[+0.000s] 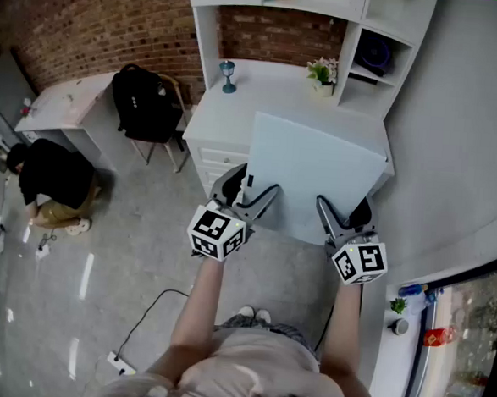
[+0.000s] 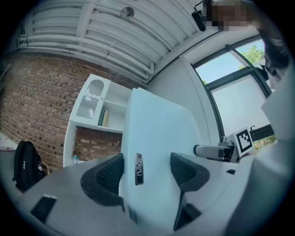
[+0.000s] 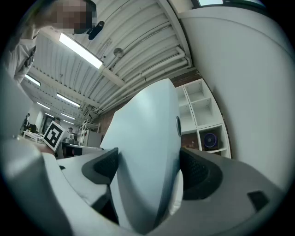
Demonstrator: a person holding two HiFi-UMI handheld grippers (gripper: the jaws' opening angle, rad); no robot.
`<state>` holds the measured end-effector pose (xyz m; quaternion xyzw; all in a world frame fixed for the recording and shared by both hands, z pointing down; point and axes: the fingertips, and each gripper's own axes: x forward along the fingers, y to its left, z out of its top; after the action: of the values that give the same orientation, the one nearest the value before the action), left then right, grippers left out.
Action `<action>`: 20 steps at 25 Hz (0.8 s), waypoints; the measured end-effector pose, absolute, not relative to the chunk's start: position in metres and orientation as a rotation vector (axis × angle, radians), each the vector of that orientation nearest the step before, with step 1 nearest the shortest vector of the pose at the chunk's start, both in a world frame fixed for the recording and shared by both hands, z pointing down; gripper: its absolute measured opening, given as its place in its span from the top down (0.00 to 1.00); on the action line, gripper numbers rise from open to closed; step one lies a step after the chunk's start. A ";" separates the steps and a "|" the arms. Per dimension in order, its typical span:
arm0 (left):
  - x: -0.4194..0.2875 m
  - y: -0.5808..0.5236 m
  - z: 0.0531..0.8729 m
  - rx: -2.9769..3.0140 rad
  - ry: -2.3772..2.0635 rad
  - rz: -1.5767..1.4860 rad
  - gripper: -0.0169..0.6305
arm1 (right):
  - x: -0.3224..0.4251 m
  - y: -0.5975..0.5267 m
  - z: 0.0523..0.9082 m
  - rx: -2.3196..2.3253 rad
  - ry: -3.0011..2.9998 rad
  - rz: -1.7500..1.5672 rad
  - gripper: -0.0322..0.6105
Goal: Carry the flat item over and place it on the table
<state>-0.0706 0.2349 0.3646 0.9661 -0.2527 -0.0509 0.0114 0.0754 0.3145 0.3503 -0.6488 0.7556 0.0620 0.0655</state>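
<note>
The flat panel (image 1: 314,177) was observed held up over the near part of the white desk (image 1: 239,95). Its near edge was pinched at the left by the left gripper (image 1: 253,194) and at the right by the right gripper (image 1: 342,213).

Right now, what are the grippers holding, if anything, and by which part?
Both hold the flat pale-blue item by its near edge. The left gripper clamps it near the left corner and the right gripper near the right corner.

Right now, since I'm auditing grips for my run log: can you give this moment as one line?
phase: carry | left tongs: shut on flat item | right tongs: shut on flat item | flat item: above white desk
</note>
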 end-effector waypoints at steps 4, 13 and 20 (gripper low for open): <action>-0.069 0.240 0.365 3.012 -0.787 -0.153 0.46 | 0.077 0.320 0.351 -1.965 2.275 0.182 0.28; -0.073 0.243 0.369 3.002 -0.789 -0.145 0.46 | 0.073 0.323 0.354 -1.957 2.286 0.176 0.29; -0.075 0.243 0.374 2.993 -0.778 -0.148 0.46 | 0.071 0.323 0.358 -1.957 2.291 0.166 0.28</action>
<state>-0.0748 0.2427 0.3739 0.9664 -0.2513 -0.0478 0.0229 0.0710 0.3229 0.3580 -0.6472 0.7578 0.0547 0.0620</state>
